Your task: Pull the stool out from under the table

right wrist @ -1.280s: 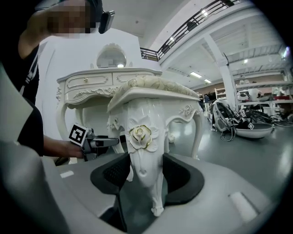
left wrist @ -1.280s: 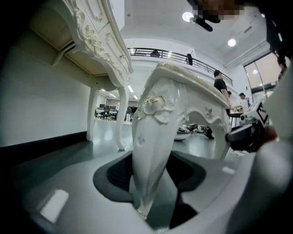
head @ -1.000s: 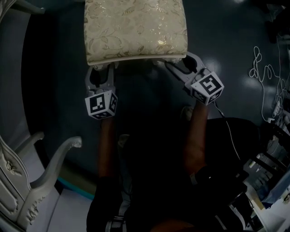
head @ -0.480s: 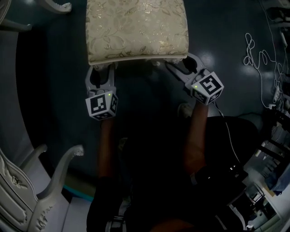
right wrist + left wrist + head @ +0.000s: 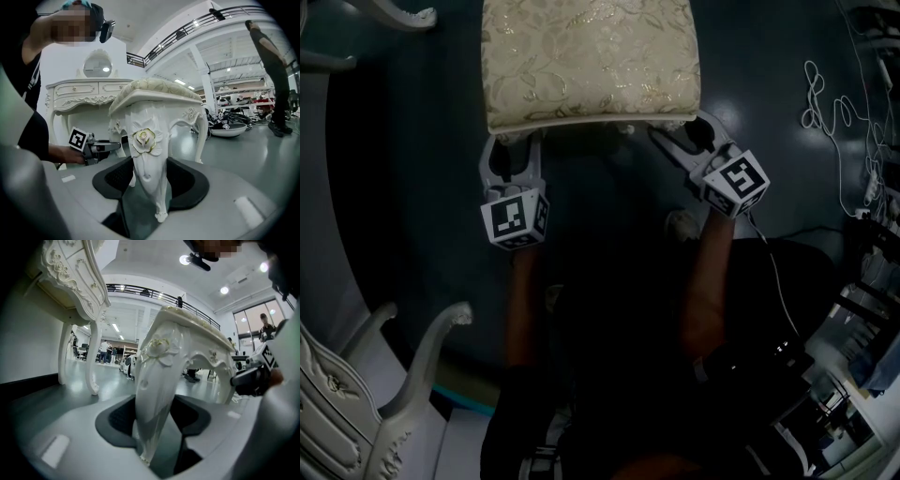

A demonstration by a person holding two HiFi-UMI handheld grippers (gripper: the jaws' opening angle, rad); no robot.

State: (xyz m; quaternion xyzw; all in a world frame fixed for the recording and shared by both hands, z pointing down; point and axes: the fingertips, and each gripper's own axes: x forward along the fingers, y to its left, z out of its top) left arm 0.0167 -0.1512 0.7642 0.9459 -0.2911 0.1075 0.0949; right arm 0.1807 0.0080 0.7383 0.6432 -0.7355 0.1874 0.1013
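The stool (image 5: 591,61), with a cream floral cushion and white carved legs, stands on the dark floor at the top of the head view. My left gripper (image 5: 511,155) reaches under its near left corner and my right gripper (image 5: 680,141) under its near right corner. In the left gripper view a white stool leg (image 5: 157,380) stands between the dark pads (image 5: 115,420) of my left gripper (image 5: 152,418), which is shut on it. The right gripper (image 5: 150,180) is likewise shut on a leg with a gold-edged rose (image 5: 147,154).
A white carved dressing table (image 5: 79,91) with an oval mirror stands behind the stool. A white armchair (image 5: 356,394) is at the lower left. A white cable (image 5: 830,103) lies on the floor at the right, with equipment clutter at the lower right.
The stool and both grippers sit slightly further right in the head view. The armchair at the lower left has dropped lower in the frame. Both grips look the same.
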